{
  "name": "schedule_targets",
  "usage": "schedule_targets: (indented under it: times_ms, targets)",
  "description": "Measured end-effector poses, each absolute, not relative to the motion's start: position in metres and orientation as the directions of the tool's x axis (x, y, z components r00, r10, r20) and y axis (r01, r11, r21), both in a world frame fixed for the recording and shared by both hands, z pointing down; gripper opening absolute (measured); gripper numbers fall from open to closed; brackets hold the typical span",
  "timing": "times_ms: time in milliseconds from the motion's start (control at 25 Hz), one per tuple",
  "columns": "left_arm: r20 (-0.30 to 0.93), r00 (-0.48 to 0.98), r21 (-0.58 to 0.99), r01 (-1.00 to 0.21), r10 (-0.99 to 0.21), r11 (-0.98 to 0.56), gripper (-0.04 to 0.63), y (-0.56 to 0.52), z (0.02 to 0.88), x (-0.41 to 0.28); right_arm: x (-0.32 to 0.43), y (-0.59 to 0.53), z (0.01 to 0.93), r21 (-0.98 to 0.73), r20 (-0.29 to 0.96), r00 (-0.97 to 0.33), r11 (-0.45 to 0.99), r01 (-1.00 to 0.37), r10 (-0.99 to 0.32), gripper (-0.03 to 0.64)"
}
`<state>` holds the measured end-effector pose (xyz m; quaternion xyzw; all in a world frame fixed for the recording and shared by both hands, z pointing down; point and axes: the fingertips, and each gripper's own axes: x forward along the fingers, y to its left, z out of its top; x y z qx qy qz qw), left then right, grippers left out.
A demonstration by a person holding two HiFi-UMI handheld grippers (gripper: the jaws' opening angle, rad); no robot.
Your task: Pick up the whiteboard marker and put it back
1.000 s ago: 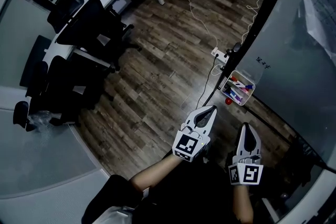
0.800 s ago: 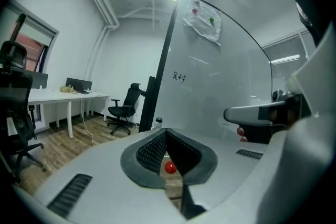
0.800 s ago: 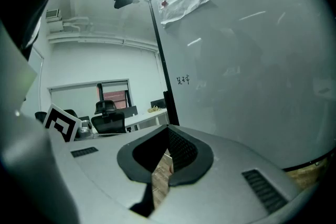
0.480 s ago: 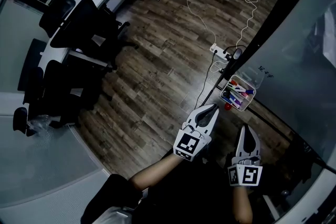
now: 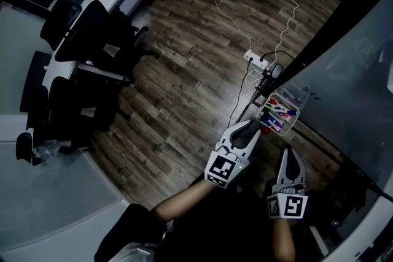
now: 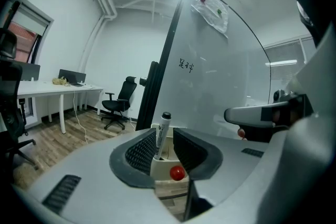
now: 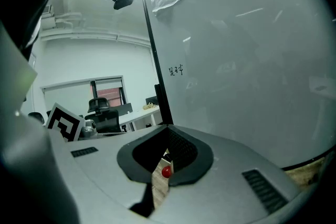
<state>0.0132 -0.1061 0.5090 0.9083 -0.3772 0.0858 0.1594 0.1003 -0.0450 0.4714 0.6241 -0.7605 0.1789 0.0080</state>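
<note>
The left gripper (image 5: 250,127) is the nearer one. Its jaws have just been opening and now stand released, with the whiteboard marker (image 6: 164,134) upright between them, close by the left pad, its foot in the marker tray (image 6: 160,166). The marker has a white barrel and a black cap on top. The right gripper (image 5: 290,150) hangs back, clenched on nothing.

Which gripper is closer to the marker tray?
Left. The left gripper reaches the tray, jaws just opening around a marker; the right gripper hangs back, short of it.
</note>
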Motion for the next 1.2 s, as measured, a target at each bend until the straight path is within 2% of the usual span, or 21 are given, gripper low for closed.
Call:
schedule_targets:
  times_ms: [440,1200]
  targets:
    - [0.295,0.717,0.207,-0.694,-0.632,-0.69,0.114,-0.121,0.515,0.024,0.105,-0.054,0.477,-0.257,0.259,-0.204,0.137,-0.957,-0.944,0.011]
    - [0.279,0.726,0.216,-0.685,-0.628,-0.696,0.114,-0.128,0.515,0.026,0.115,-0.055,0.48,-0.251,0.273,-0.175,0.106,-0.962,-0.946,0.012]
